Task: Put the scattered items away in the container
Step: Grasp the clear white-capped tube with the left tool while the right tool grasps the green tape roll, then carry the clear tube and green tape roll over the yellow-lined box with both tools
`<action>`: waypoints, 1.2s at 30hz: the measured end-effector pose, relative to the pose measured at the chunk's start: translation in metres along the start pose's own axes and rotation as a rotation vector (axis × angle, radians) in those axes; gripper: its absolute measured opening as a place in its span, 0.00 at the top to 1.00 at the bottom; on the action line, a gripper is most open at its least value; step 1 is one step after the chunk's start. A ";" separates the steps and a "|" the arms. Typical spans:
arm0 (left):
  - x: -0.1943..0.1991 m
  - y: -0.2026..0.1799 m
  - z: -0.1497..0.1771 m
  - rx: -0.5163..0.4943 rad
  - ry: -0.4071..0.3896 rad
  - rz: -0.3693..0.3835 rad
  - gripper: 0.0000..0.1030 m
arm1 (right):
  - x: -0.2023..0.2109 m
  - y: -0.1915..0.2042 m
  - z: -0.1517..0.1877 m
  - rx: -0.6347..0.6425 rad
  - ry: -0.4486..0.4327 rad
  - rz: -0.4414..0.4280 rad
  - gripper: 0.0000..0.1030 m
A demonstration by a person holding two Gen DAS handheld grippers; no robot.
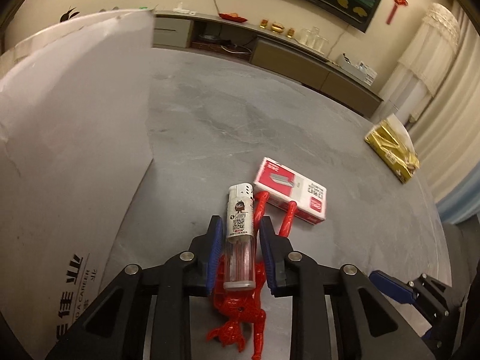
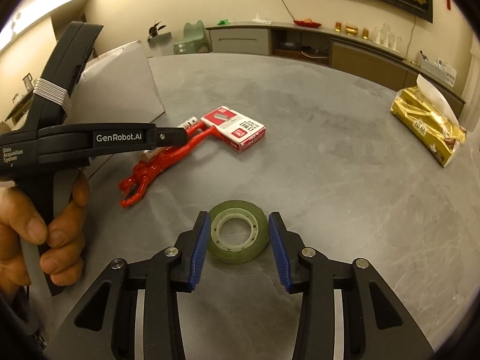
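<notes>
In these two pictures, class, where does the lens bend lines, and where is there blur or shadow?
Left wrist view: warm dim light, table edge curved, white box wall smeared, lighter sharp. Right wrist view: cabinet bowed, corners vignetted, tape roll crisp with soft shadow.

Lying on the table [image 2: 330,156]: lighter [image 1: 239,237] resting on top of the toy figure [image 1: 240,315], between the left gripper's [image 1: 240,252] pads, which are flanking it on either side; staple box [image 1: 289,190] sitting just beyond to the right, touching the figure's far legs; container [image 1: 69,138] standing at the left, reaching from near to far; tissue pack [image 2: 426,126] sitting well apart at the far right edge; tape roll [image 2: 238,235] lying flat nearer, between the right gripper's [image 2: 238,247] spread fingers, right of the figure.
</notes>
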State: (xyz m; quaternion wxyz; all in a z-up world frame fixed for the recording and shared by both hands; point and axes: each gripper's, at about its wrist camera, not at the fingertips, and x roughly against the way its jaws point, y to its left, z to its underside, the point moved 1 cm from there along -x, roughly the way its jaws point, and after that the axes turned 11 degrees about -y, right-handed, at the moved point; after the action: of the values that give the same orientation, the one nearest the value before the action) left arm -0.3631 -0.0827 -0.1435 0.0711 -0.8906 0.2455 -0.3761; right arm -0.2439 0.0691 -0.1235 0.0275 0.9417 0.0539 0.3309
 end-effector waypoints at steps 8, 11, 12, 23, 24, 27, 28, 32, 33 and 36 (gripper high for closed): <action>0.003 -0.006 0.000 -0.022 -0.003 0.001 0.89 | 0.002 0.003 0.000 -0.011 0.017 -0.017 0.88; 0.008 -0.002 -0.004 -0.001 -0.019 0.006 0.89 | 0.005 0.001 0.000 -0.033 0.016 -0.024 0.88; 0.009 0.000 -0.004 0.004 -0.022 0.006 0.89 | 0.006 0.000 0.000 -0.038 0.013 -0.024 0.87; 0.019 -0.001 -0.008 0.006 -0.053 0.007 0.89 | -0.008 0.019 -0.004 0.029 0.033 -0.002 0.46; 0.020 -0.001 -0.008 0.007 -0.055 0.009 0.89 | -0.009 0.018 -0.004 0.023 0.037 -0.005 0.46; 0.022 -0.002 -0.010 0.007 -0.057 0.010 0.89 | -0.009 0.015 -0.002 -0.001 0.044 -0.027 0.47; 0.022 -0.002 -0.011 0.009 -0.056 0.011 0.89 | -0.009 0.015 -0.002 -0.004 0.046 -0.033 0.47; 0.026 -0.003 -0.013 0.012 -0.065 0.020 0.89 | -0.001 0.023 0.000 0.007 0.023 -0.051 0.46; 0.027 -0.003 -0.014 0.014 -0.069 0.021 0.89 | -0.002 0.026 0.001 0.016 0.028 -0.051 0.44; 0.031 -0.004 -0.016 0.015 -0.074 0.025 0.89 | -0.010 0.034 0.005 0.046 0.056 -0.023 0.44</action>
State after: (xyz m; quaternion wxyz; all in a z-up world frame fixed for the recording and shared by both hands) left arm -0.3539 -0.0940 -0.1114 0.0917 -0.9002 0.2511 -0.3437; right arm -0.2454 0.0346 -0.1306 0.0083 0.9317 0.0729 0.3557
